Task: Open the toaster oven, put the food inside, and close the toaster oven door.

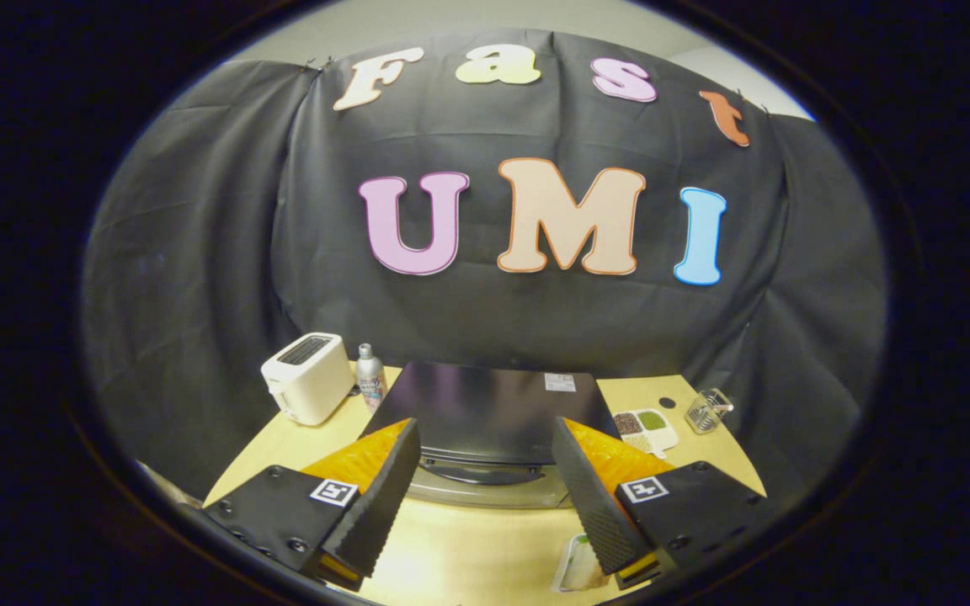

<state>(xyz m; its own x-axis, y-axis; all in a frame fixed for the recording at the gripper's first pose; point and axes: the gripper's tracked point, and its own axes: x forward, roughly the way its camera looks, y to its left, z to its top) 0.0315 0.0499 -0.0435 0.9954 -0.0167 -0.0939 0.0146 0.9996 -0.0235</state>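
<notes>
Black boxy toaster oven (489, 408) dead ahead of hand-held gripper (485, 505), door handle (485, 473) running crosswise between spread, empty fingers. Food tray (579, 566) beside right finger.

View from above my gripper (485, 513)
I am looking forward and downward along the fingers, high over the toaster oven (489, 408) on the table (468, 555).

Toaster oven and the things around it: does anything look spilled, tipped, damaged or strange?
Nothing stands out. The toaster oven sits square on the table with its door shut. The white toaster, the bottle, the divided dish and the glass jar stand upright beside it. The gripper has its jaws open and empty.
</notes>
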